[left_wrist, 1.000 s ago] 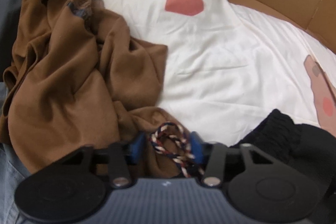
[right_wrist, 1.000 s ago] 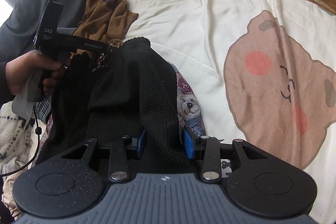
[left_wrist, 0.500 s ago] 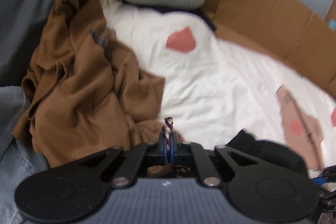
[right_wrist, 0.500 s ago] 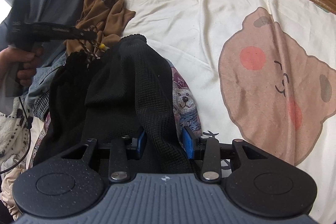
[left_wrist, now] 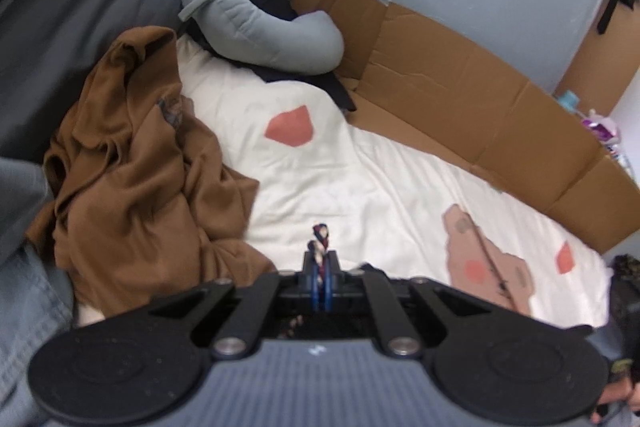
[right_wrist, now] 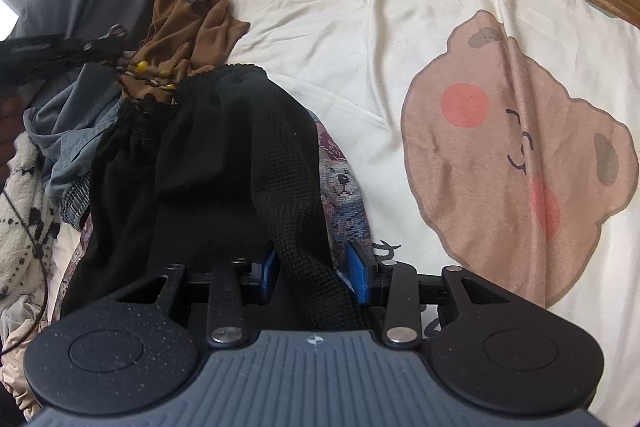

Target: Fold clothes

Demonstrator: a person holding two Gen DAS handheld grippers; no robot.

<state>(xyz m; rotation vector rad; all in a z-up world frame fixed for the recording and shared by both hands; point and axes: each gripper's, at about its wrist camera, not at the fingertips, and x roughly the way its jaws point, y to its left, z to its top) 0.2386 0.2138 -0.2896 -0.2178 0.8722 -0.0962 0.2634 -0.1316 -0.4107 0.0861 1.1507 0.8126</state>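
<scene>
Left gripper (left_wrist: 321,269): we have it clamped on the braided drawstring (left_wrist: 320,241), whose loop end pokes up past the blue pads.
Right gripper (right_wrist: 312,269): our jaws stand partly apart around a ridge of the black knit garment (right_wrist: 224,163); we cannot tell whether the pads press on it.
Garment: it lies bunched at the near left of the cream blanket (right_wrist: 380,27), its long axis running from our right fingers away toward the gathered waistband (right_wrist: 148,107).
Key relation: the cord end sits far-left of the right fingers, so we judge the waistband must be drawn out that way.
Nearby: a brown garment (left_wrist: 132,167) lies just left.
</scene>
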